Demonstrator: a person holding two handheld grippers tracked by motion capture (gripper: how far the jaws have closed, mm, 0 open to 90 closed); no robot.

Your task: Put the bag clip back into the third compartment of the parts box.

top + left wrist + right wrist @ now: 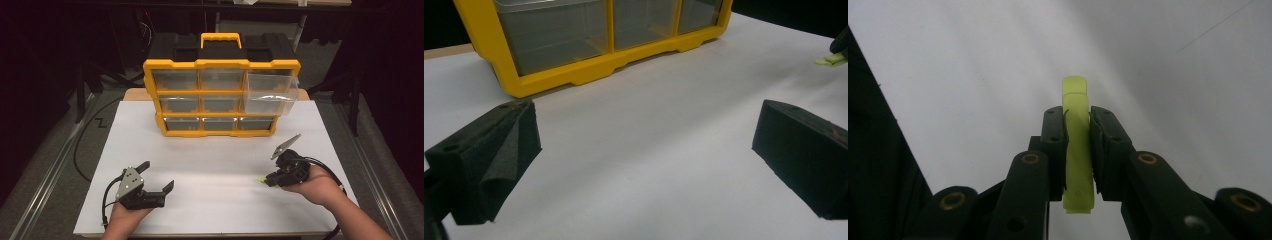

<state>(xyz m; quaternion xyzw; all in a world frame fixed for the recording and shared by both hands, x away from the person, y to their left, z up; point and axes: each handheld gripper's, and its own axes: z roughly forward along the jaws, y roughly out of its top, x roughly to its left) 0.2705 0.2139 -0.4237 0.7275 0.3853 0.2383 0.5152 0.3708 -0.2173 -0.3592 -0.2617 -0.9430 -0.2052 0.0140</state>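
Note:
A small yellow-green plastic piece point(1077, 150) is clamped between the black jaws of my right gripper point(1078, 120), which is shut on it just above the white table top. From above, the right gripper point(270, 180) is at the front right, with the green piece point(261, 180) poking out to the left; the piece point(831, 60) also appears at the far right of the left gripper view. My left gripper point(159, 176) rests at the front left, its jaws wide open over bare table with nothing between them. A yellow and black drawer organizer point(220, 97) stands at the back centre.
The organizer's top right clear drawer point(270, 92) is pulled out toward me. Its yellow base point(599, 72) lies ahead of the left gripper. The white table top point(215, 160) spreads between the two grippers. Dark floor and cables surround the table.

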